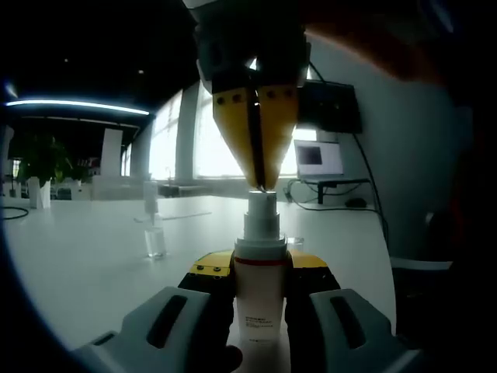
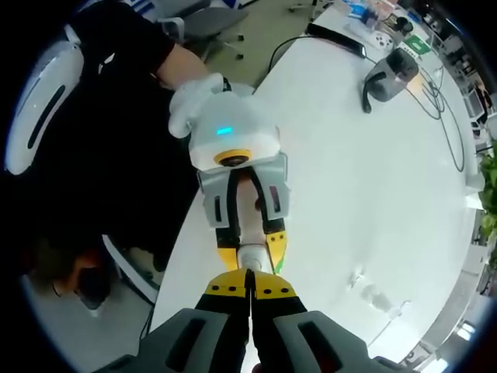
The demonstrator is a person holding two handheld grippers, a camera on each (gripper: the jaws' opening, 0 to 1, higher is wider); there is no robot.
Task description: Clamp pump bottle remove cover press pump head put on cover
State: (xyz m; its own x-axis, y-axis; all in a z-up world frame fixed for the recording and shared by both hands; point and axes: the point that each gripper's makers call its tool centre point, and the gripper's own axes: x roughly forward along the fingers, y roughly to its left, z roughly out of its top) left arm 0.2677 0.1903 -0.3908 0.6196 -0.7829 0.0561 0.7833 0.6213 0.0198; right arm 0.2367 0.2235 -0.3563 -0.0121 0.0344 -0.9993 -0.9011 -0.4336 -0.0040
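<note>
The left gripper (image 1: pixel 260 291) clamps the pump bottle (image 1: pixel 258 299) upright above the white counter (image 1: pixel 85 256). The right gripper (image 1: pixel 256 185), jaws closed together, touches the pump head (image 1: pixel 262 203) from above.

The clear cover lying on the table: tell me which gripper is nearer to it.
Left, narrowly. The left gripper clamps the pump bottle low by the table, beside the clear cover; the right gripper presses the pump head above.

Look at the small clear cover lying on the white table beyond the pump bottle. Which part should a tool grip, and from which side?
Grip the clear cover across its side walls, coming down from above. It appears to stand upright and alone on the table, with free space round it, so both jaws could probably straddle it. It is small and see-through, so its open end can't be told.
</note>
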